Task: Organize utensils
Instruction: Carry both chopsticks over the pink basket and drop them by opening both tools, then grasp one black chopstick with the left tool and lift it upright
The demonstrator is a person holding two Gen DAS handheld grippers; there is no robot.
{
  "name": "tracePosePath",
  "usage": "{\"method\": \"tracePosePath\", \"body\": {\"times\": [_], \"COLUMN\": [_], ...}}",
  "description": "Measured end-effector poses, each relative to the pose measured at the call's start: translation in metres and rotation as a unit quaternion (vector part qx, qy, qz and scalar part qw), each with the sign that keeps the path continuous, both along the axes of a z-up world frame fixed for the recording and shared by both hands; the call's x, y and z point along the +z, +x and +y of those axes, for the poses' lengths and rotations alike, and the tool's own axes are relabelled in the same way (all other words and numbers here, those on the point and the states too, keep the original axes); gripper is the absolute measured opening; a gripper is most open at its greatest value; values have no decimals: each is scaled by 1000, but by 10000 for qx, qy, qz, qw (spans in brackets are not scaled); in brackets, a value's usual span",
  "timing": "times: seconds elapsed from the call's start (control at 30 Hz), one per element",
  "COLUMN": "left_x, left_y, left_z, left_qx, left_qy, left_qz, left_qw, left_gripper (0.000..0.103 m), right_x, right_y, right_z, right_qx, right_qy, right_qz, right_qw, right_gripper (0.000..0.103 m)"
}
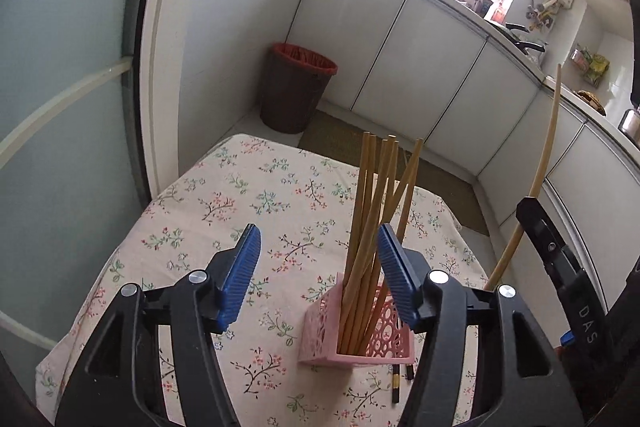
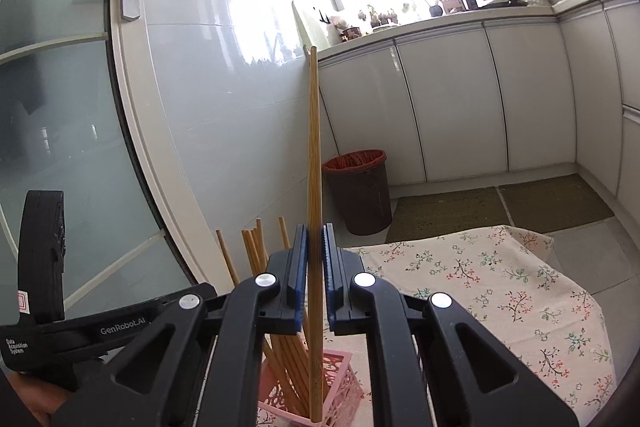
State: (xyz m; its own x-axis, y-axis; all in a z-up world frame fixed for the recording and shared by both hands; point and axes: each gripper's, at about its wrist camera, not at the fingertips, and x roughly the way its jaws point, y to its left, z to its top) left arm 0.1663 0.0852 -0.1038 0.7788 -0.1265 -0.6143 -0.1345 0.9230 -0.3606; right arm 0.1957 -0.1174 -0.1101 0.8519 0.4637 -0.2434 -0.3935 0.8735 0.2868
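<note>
The right gripper (image 2: 316,259) has its fingers clamped on one chopstick (image 2: 314,163), holding it nearly upright. Its lower tip hangs right by the pink basket (image 2: 340,387), over the near rim as far as the right wrist view shows, though whether it's truly inside yet is hard to call. The left gripper (image 1: 318,273) is open with nothing between its fingers; from its own view the basket sits just past its right finger, with a bundle of chopsticks (image 1: 376,211) already standing in it and leaning every which way. A couple of darker sticks (image 1: 400,381) lie flat on the floral-cloth worktop (image 1: 256,195) right in front of the basket, so the job doesn't look finished.

Handling-wise, a bamboo chopstick is light, stiff and pretty smooth, so it won't bend, but it'll happily pivot or slide in a pinch grip. The grip here is low down the stick, leaving a long length above the fingers, so any bump against the standing bundle could swing it. Probably best to lower it straight into a gap rather than push through the others. The basket looks like thin lattice plastic and very light, so it could tip or skid on the cloth if the stick catches a wall; the free gripper could steady it.
</note>
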Motion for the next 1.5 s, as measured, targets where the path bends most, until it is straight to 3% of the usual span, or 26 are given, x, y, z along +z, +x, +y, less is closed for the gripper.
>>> {"method": "tracePosePath", "body": {"times": [0.37, 0.53, 0.8, 1.0, 1.1, 1.2, 1.37, 1.5], "left_x": [0, -1, 10, 8, 2, -7, -29, -52], "left_y": [1, 0, -7, -9, -10, -9, -13, -10], "left_z": [13, 9, -11, -43, -63, -83, -131, -167], "left_qx": [-72, -137, -519, -1032, -1217, -1429, -1976, -2249], "left_qy": [-368, -383, -231, -43, 75, 118, 407, 470], "left_qz": [133, 165, 12, 103, 232, 441, 808, 1168], "left_qw": [9992, 9990, 9984, 9946, 9923, 9887, 9761, 9662], "left_gripper": [58, 58, 58, 58, 58, 58, 56, 50], "right_x": [-26, -34, -4, 1, -8, -21, -52, -61], "right_y": [10, 10, 12, 29, 36, 39, 49, 44], "right_z": [17, 30, -17, -63, -91, -112, -141, -163], "right_qx": [-327, -92, -452, -727, -722, -905, -1009, -1290], "right_qy": [40, -273, 166, 179, 394, 256, 249, 418], "right_qz": [-121, 56, 317, 1126, 1637, 2121, 3108, 3237], "right_qw": [9994, 9996, 9983, 9908, 9831, 9727, 9448, 9364], "right_gripper": [11, 11, 24, 26, 27, 28, 28, 28]}}
